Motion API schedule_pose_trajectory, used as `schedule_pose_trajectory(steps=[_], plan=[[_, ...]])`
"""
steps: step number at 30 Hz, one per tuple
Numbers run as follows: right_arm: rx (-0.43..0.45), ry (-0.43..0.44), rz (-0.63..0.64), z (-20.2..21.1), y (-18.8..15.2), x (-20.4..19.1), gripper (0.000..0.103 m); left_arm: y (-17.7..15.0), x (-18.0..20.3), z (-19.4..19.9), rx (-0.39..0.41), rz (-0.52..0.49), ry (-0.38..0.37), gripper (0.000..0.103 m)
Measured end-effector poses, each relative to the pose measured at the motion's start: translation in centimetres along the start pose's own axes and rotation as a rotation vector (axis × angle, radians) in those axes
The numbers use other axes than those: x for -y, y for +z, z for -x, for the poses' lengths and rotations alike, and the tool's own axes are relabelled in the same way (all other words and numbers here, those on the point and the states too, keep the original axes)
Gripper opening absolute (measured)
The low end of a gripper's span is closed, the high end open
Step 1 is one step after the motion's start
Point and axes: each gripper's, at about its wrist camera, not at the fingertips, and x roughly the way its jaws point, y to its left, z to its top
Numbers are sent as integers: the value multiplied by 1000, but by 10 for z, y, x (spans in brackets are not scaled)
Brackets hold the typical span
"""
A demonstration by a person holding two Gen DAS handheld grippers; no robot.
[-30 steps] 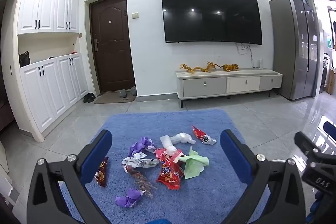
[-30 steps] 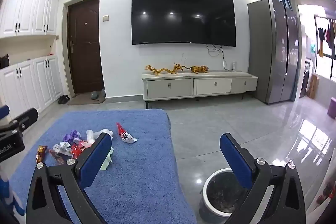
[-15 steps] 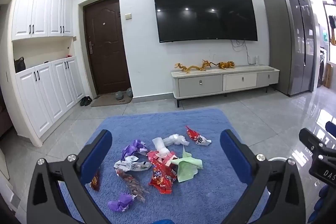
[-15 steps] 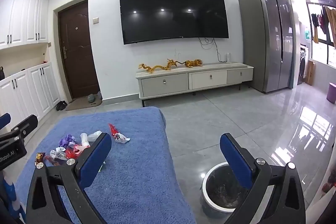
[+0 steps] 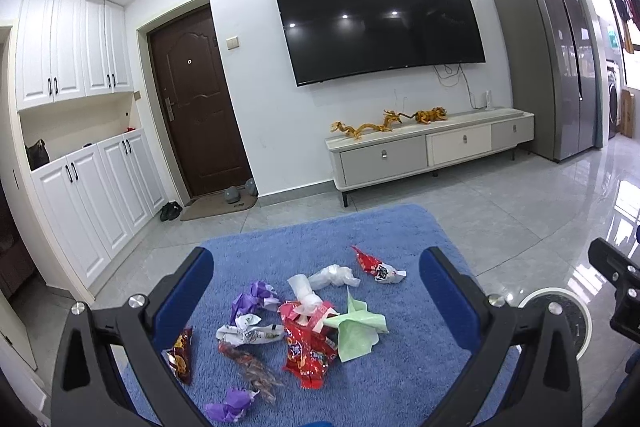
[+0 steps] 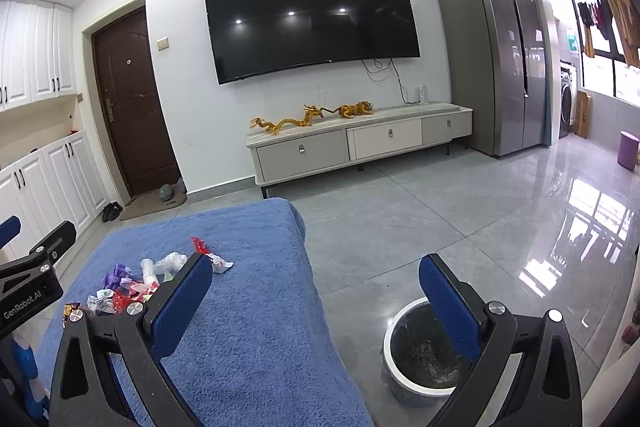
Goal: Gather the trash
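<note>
A heap of trash lies on a blue-towelled table [image 5: 400, 235]: a red snack wrapper [image 5: 306, 351], a green paper [image 5: 356, 327], a white crumpled tissue [image 5: 334, 275], a red-and-white wrapper [image 5: 378, 265], purple wrappers [image 5: 254, 297] and a brown-orange wrapper [image 5: 180, 351]. My left gripper [image 5: 316, 291] is open and empty, held above the heap. My right gripper [image 6: 316, 291] is open and empty, over the table's right edge. The heap also shows in the right wrist view [image 6: 132, 287]. A white-rimmed trash bin [image 6: 424, 351] with a dark liner stands on the floor right of the table.
The bin's rim also shows in the left wrist view [image 5: 560, 307]. Grey tiled floor [image 6: 440, 227] surrounds the table. A TV cabinet [image 6: 360, 143], a fridge [image 6: 492, 59] and white cupboards [image 5: 92, 195] line the walls.
Both views have tilted and shifted slightly; the heap now sits a little more centred between the left fingers. Both grippers stay open and empty. The trash has not moved.
</note>
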Motion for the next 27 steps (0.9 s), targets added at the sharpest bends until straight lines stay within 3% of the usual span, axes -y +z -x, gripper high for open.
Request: schedule_pose_trajectory(steps=[14, 27], plan=[[7, -24, -11, -2, 0, 7, 103, 7, 7, -6, -18, -27, -9, 103], [57, -20, -37, 5, 3, 8, 103, 15, 6, 8, 36, -33, -20, 103]])
